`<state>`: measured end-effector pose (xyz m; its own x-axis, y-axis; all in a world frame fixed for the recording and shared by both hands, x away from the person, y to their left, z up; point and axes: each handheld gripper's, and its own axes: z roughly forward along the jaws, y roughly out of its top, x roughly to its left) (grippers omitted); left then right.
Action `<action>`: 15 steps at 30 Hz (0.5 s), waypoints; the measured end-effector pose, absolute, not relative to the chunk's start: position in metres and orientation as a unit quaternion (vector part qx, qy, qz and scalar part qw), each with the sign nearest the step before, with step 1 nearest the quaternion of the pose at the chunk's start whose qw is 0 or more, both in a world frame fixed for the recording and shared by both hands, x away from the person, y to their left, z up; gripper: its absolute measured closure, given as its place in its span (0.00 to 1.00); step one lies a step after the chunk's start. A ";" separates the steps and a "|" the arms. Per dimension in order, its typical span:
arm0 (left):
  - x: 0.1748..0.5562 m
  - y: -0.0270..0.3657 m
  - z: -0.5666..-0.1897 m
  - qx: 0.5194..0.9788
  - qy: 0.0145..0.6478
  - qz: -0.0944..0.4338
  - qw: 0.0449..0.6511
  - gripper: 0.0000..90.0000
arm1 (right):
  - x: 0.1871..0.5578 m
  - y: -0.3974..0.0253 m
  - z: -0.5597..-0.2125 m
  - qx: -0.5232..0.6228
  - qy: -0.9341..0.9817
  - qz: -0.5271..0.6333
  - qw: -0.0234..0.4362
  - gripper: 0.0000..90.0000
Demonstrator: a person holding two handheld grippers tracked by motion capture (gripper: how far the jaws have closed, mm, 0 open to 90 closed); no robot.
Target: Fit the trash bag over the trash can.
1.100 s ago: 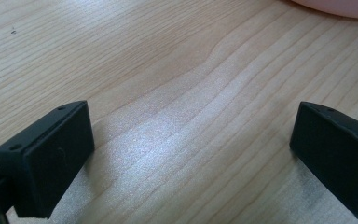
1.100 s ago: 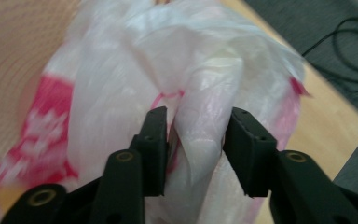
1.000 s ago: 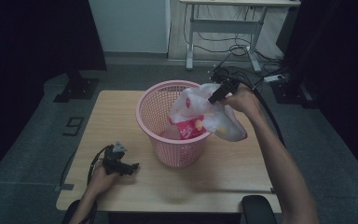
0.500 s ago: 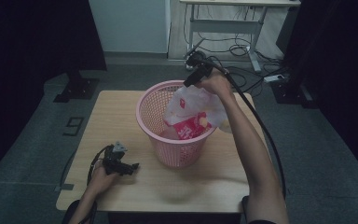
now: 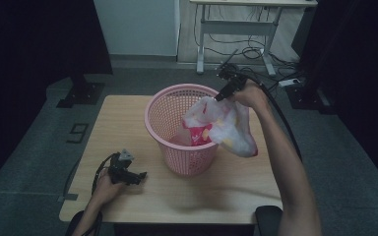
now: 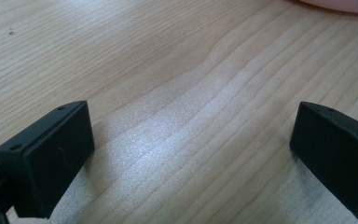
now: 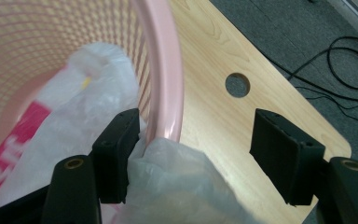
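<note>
A pink mesh basket stands in the middle of the wooden table. A white plastic bag with red and yellow print lies half inside it and half draped over its right rim. My right gripper hovers at that rim, just above the bag. In the right gripper view its jaws are open, straddling the basket rim, and the bag touches the left jaw. My left gripper rests open near the table's front left, with bare wood between its jaws.
A round cable hole sits in the table behind the basket. A white desk and floor cables lie beyond the far edge. Dark curtains flank both sides.
My right gripper swung from the basket's right side up over its far rim, then came down to the right rim. The bag now hangs over that rim. The left gripper stayed put.
</note>
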<state>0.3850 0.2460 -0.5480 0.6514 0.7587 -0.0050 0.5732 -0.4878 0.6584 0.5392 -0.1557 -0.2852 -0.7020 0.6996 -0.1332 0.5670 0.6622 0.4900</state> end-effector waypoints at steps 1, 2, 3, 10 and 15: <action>0.385 0.246 -0.548 0.850 0.392 0.145 0.321 0.00 | 0.539 -0.156 -0.285 0.353 0.898 0.211 0.157 0.37; 0.385 0.246 -0.548 0.852 0.390 0.144 0.319 0.00 | 0.534 -0.160 -0.284 0.353 0.897 0.217 0.154 0.37; 0.385 0.245 -0.547 0.855 0.389 0.138 0.315 0.00 | 0.523 -0.168 -0.281 0.353 0.896 0.221 0.155 0.35; 0.386 0.245 -0.540 0.862 0.381 0.123 0.311 0.00 | 0.483 -0.189 -0.281 0.365 0.882 0.258 0.152 0.29; 0.385 0.248 -0.523 0.858 0.377 0.126 0.326 0.00 | 0.452 -0.192 -0.287 0.372 0.872 0.279 0.151 0.28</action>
